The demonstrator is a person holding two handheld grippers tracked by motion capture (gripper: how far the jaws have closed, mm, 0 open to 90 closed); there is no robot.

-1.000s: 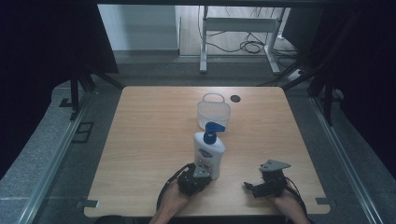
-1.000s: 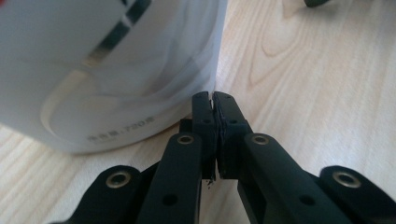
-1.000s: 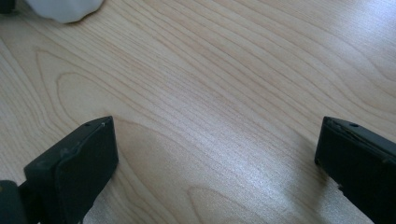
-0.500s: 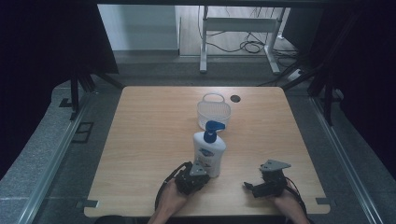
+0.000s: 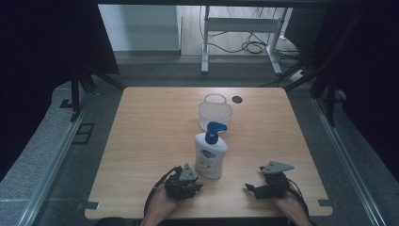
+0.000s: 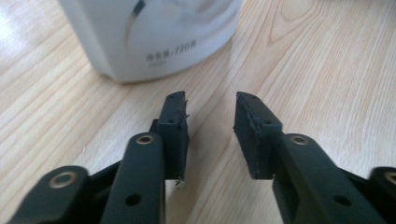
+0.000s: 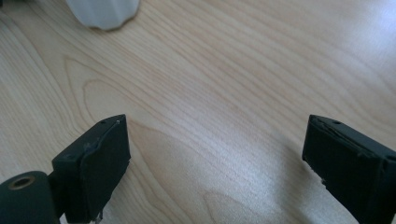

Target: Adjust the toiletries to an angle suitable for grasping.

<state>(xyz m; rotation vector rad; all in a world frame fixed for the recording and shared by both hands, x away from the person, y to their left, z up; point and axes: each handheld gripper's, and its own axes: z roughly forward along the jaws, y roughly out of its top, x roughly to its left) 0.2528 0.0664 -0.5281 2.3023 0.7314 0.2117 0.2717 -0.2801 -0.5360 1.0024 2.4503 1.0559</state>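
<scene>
A white pump bottle (image 5: pixel 210 156) w/ a blue pump head (image 5: pixel 215 130) is standing upright near the middle of the wooden tabletop (image 5: pixel 141 136), slightly toward the person's side. Just behind it, a clear plastic basket (image 5: pixel 215 112) w/ a loop handle is sitting toward the far edge; a small dark round hole (image 5: pixel 236 99) is showing in the tabletop beside it, to the right.

The left claw (image 5: pixel 184 181) is resting low at the near edge, just left of the bottle's base, held by the person's left hand (image 5: pixel 162 207). In the left gripper view, the left claw (image 6: pixel 211 116) is sitting partly open, jaws apart w/ a modest gap and nothing between them. The bottle's lower body (image 6: pixel 154 35) is looming right ahead and a bit left of the jaw tips, close but not touching; grey printed text is visible on it.

The right claw (image 5: pixel 251 189) is lying at the near right, well apart from the bottle, w/ its grey three-cornered plate (image 5: pixel 275 166) on top and the right hand (image 5: pixel 291 207) behind it. In the right gripper view, the right claw (image 7: pixel 215 144) is standing wide open, empty, bare wood grain between the jaws. A white rounded base (image 7: pixel 103 11) is peeking in at the top left, far off from the jaws.

Beyond the tabletop: grey floor, a metal frame (image 5: pixel 240 28) and cables (image 5: pixel 249 47).
</scene>
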